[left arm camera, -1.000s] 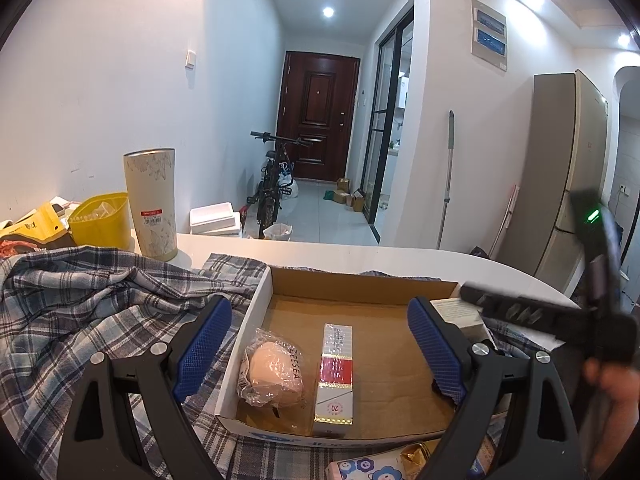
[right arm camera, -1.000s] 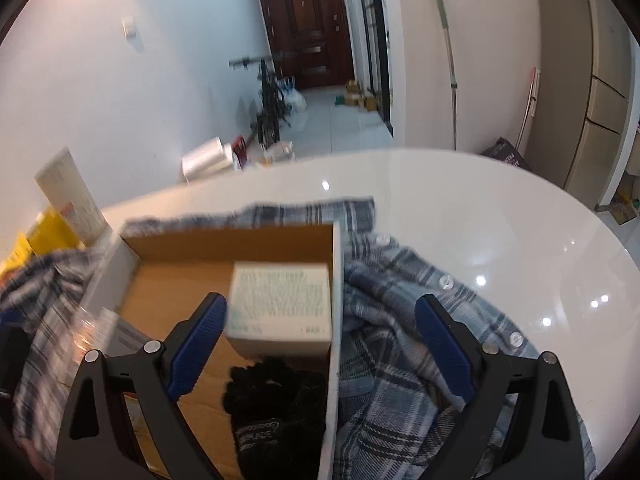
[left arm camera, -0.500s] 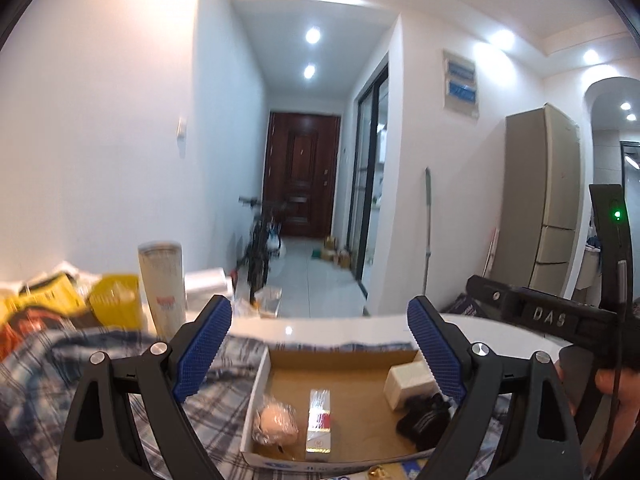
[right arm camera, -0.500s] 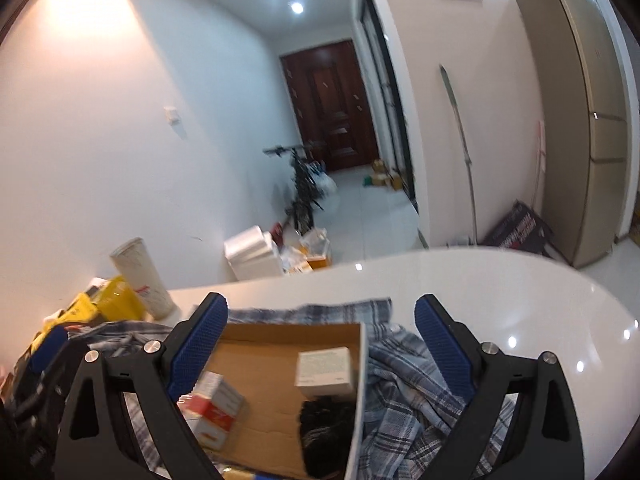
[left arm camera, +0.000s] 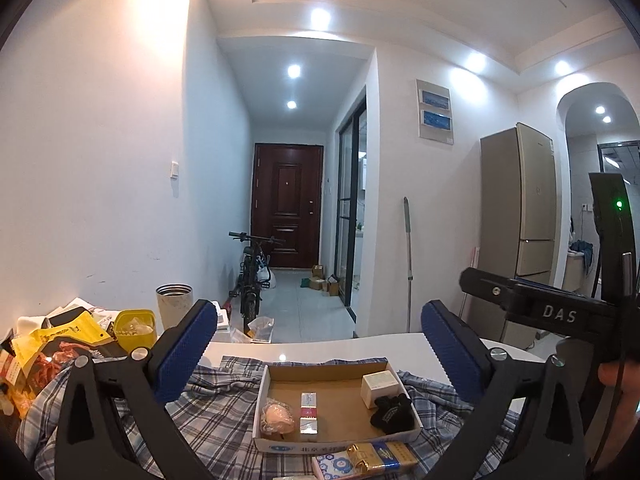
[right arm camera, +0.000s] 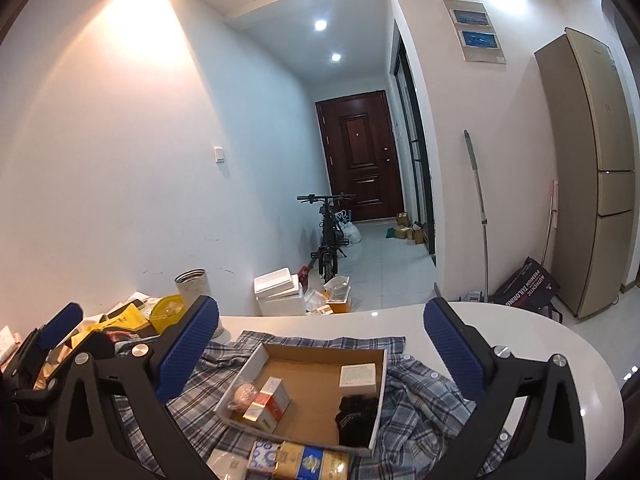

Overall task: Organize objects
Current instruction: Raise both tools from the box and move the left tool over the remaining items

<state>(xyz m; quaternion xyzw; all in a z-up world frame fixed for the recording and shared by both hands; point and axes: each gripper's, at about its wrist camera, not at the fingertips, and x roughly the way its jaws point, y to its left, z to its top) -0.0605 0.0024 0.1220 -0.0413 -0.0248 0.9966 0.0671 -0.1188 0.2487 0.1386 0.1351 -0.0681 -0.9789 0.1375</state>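
Observation:
An open cardboard box [left arm camera: 265,390] lies on a plaid shirt [left arm camera: 216,408] on the white table. It holds a wrapped pinkish item [left arm camera: 276,420], a red-and-white carton [left arm camera: 309,410], a small white box [left arm camera: 380,384] and a black glove [left arm camera: 392,410]. A gold pack [left arm camera: 380,454] lies in front of it. My left gripper [left arm camera: 318,340] hovers above and behind the box, jaws opening, nothing between them. My right gripper [right arm camera: 320,340] hangs over the same box [right arm camera: 320,350], jaws also opening and empty.
A steel tumbler [left arm camera: 174,306], a yellow tub [left arm camera: 134,330] and yellow snack bags [left arm camera: 60,344] crowd the table's left. The table [right arm camera: 520,340] curves away on the right. Beyond it are foam boxes [right arm camera: 280,292], a bicycle [right arm camera: 328,232] and a fridge [right arm camera: 600,160].
Both grippers have risen and drawn back from the box, which now looks smaller and lower in both views. The views have tilted up toward the hallway. Both pairs of jaws stand slightly wider.

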